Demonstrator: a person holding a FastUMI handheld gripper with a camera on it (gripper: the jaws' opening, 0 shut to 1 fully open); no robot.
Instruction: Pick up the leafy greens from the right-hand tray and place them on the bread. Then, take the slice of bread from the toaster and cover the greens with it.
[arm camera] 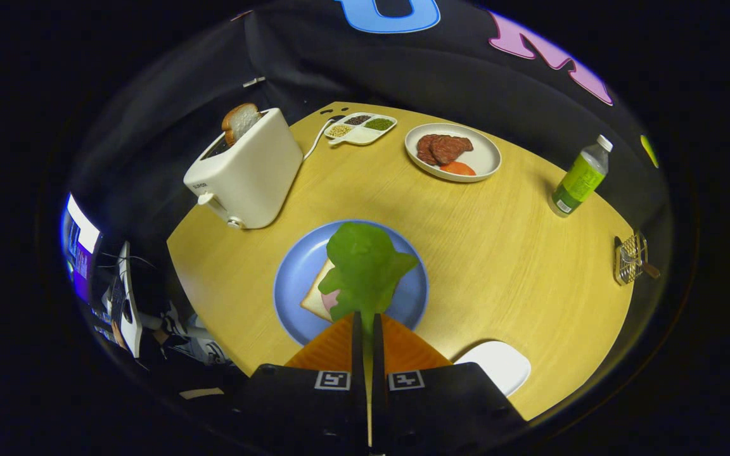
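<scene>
- The gripper had its two fingers squeezed nearly together, pinching the stem of the leafy greens.
- The greens hung just over the bread on the blue plate.
- Beyond the plate, another bread slice stuck up from the white toaster.

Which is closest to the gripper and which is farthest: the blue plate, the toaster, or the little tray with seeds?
The gripper is shut on the leafy greens. In the gripper view, nearest first:
1. Blue plate, just ahead of the fingers, under the greens and bread.
2. Toaster, beyond the plate, off to the left.
3. Seed tray, farthest, by the table's far edge.
</scene>
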